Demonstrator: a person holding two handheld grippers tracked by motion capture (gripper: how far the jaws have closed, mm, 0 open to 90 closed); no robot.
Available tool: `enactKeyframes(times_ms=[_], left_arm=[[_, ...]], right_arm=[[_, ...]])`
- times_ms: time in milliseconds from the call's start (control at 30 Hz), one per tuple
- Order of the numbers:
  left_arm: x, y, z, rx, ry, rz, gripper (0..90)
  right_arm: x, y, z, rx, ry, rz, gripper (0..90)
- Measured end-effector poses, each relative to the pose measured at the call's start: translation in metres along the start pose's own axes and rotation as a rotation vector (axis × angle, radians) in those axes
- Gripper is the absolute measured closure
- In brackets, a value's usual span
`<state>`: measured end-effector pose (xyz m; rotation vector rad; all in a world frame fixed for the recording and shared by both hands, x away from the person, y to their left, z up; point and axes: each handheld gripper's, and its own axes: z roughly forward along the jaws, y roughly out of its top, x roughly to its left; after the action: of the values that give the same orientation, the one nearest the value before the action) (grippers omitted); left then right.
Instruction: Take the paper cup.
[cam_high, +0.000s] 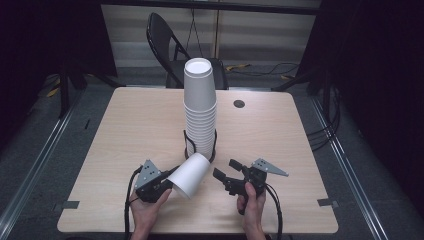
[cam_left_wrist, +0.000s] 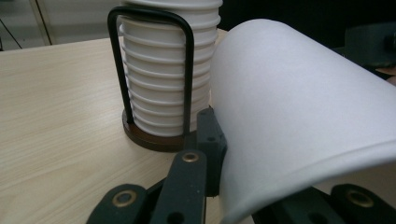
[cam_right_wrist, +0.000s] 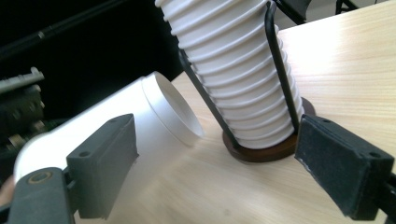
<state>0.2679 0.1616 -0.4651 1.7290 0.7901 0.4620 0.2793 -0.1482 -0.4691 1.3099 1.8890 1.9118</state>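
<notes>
Cup (cam_high: 189, 175) sits clamped by its rim in our left gripper (cam_high: 167, 184), tilted beside the stack (cam_high: 200, 107), while our right gripper (cam_high: 227, 172) gapes unladen.

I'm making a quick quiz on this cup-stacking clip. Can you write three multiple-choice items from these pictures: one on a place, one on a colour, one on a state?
1. Where does the stack of cups stand?
A. in a black wire holder near the table's middle
B. on the folding chair
C. on the floor

2. What colour is the single cup?
A. red
B. white
C. blue

3. How do the right claw's jaws stand?
A. shut on the cup
B. shut on the holder
C. open, holding nothing

Answers:
1 A: the wire holder rings the stack's base on the table.
2 B: it is plain white.
3 C: the pads stand wide apart; the left claw holds the cup.
</notes>
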Motion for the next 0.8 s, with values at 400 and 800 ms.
enactKeyframes(times_ms=[400,800], left_arm=[[0.005,0.013,-0.004,0.065,-0.013,0.025,86.6],[0.008,0.029,-0.004,0.151,-0.020,0.030,86.5]], right_arm=[[0.012,-0.011,0.003,-0.028,-0.155,-0.354,12.4],[0.025,-0.020,0.010,0.093,-0.159,-0.588,15.2]])
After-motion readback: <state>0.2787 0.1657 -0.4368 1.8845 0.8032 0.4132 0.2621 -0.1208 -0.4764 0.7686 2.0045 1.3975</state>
